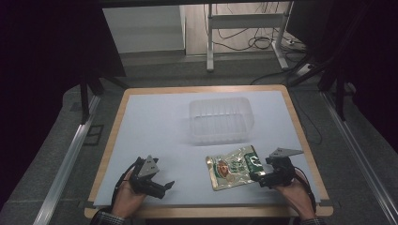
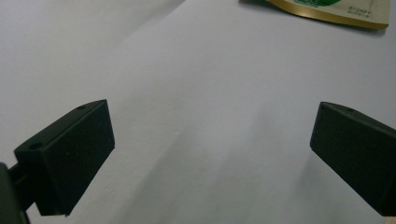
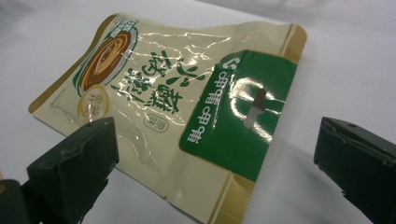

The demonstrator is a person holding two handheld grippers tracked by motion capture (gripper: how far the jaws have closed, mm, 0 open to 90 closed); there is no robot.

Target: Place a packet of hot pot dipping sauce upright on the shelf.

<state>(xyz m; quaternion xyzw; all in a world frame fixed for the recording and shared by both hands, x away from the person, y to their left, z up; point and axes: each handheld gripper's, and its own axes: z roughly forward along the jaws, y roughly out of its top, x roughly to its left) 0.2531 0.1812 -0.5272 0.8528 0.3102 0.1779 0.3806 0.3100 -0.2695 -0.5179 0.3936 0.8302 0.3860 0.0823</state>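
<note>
The snack pouch [image 1: 233,167] lies flat on the white table cover [image 1: 155,131], at about five o'clock from the table's middle, close to the near edge. It is cream with gold borders, a round brown picture at one end and a green band with a hang-hole at the other, printed with green characters. In the right gripper view the pouch [image 3: 177,107] spreads out just ahead of the jaws, its green end nearest, and the jaws stand wide apart on either side of it, gripping nothing. From above, the right gripper [image 1: 263,178] sits at three o'clock of the pouch, its tips at the pouch's green edge; whether they touch it I cannot tell. At twelve o'clock from the pouch, just beyond it, stands a clear plastic container [image 1: 220,119], empty-looking and upright. The left gripper [image 1: 165,186] rests at nine o'clock of the pouch, well apart from it, near the table's front edge. In the left gripper view its jaws are spread wide over bare white surface, holding nothing, with a corner of the pouch [image 2: 336,11] far off at one o'clock.
</note>
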